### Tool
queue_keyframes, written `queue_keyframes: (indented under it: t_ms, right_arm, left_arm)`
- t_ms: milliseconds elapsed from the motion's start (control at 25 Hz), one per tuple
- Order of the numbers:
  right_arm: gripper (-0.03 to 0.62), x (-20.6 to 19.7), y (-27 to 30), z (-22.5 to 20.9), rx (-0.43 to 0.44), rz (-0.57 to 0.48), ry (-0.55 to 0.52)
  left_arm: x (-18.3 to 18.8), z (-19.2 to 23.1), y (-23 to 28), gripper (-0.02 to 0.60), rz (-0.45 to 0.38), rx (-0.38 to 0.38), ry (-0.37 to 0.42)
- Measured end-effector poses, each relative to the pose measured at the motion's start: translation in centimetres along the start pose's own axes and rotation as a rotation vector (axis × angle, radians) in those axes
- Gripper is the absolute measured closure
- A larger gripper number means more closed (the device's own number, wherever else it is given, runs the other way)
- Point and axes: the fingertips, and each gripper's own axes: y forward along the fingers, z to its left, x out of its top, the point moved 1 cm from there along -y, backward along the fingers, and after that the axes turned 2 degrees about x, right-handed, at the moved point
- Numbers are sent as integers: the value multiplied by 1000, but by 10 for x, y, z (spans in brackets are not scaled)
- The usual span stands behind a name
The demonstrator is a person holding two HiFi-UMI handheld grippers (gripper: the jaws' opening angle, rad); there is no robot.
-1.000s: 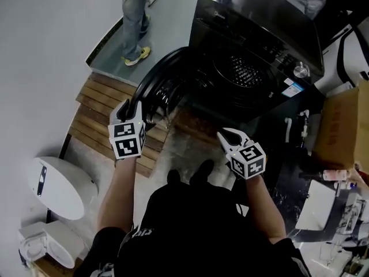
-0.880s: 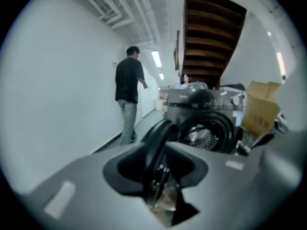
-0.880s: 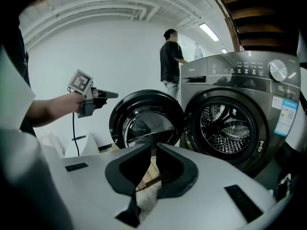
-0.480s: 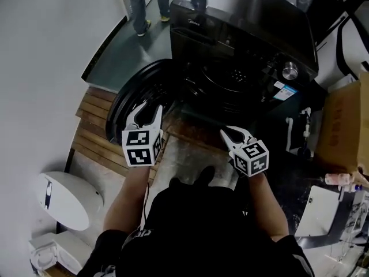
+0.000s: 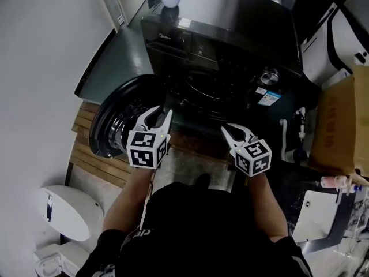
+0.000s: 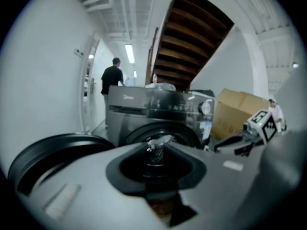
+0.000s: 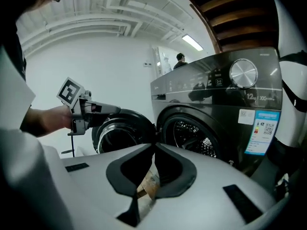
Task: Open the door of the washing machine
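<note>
Washer door stands wide open, task apparently met, no pull needed: our L gripper, jaws apart though just narrowing, & shut R gripper hold 0.

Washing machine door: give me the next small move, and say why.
Probably just draw the left gripper back from the door. The door already stands swung wide to the left of the washing machine, and that gripper's jaws, which have just been closing, have nothing between them. The right gripper is shut and empty.

washing machine: dark grey | door: round, wide open, at left
</note>
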Motion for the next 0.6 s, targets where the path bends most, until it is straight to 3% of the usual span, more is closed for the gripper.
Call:
queue_keyframes:
  t_ms: [320, 600]
  right_arm:
    - [597, 40, -21, -42, -82, -109, 33]
    - [600, 79, 0, -47, -153, -172, 65]
  left_arm:
    - [38, -18, 34, 494, -45, -77, 27]
    - [74, 12, 51, 544, -116, -162, 40]
